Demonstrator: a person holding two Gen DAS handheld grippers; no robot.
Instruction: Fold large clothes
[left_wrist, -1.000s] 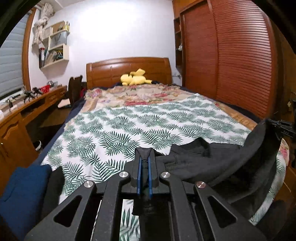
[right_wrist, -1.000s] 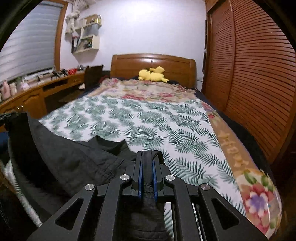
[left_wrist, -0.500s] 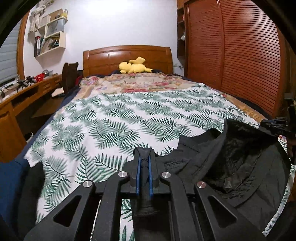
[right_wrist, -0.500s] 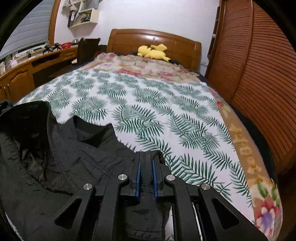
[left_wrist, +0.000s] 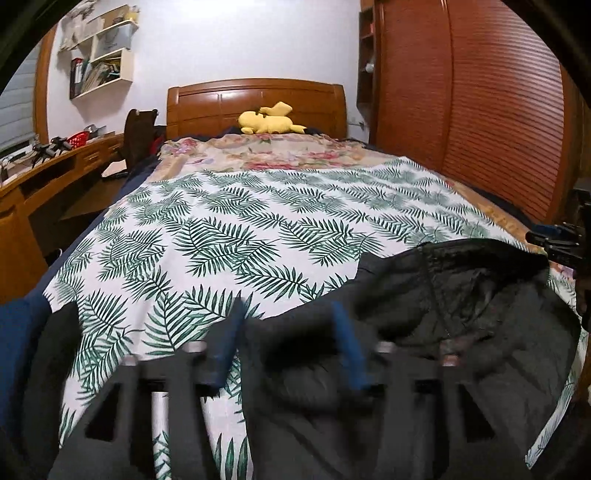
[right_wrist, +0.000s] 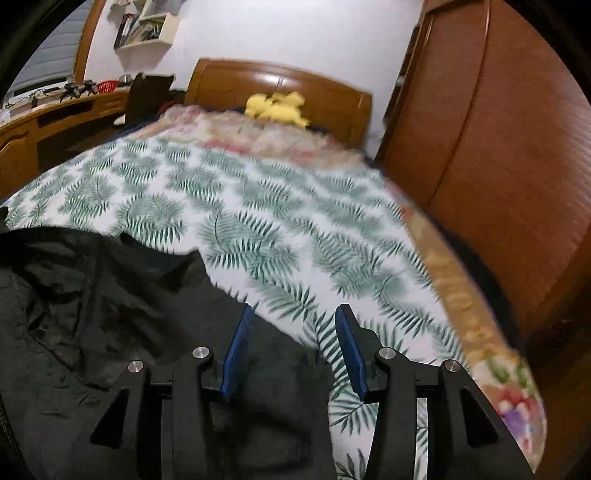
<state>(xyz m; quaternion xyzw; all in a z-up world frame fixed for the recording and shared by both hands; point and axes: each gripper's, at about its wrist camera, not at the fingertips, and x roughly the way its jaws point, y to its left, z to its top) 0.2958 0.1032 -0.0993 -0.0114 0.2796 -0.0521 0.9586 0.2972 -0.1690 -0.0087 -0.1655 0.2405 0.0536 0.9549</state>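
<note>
Desk (left_wrist: 55, 170) of wood runs along the far left wall, shelves (left_wrist: 99, 70) mounted above it. I note the bed (left_wrist: 258, 221) filling the middle of both views, its fern-print sheet (left_wrist: 229, 236) spread flat, a floral cover (left_wrist: 280, 155) beyond it, and a yellow plush toy (left_wrist: 271, 120) lying against the wooden headboard (left_wrist: 255, 99).

My left claw (left_wrist: 286, 325) is blurred in its own view; its jaws have just been opening and now stand apart. The dark jacket (left_wrist: 461, 314) lies on the near end of the sheet, its edge between the blue pads (left_wrist: 229, 332), which I see clear of the cloth on both sides. So: released. The jacket's lining faces up, rumpled, toward the right of this view.

My right claw (right_wrist: 293, 321) has also just been opening; its jaws stand apart. In the right wrist view the jacket (right_wrist: 92, 295) spreads to the left, with one flap reaching under and between the pads (right_wrist: 238, 343), not pinched. Released as well.

Slatted wardrobe doors (left_wrist: 480, 122) stand along the right side of the bed.
</note>
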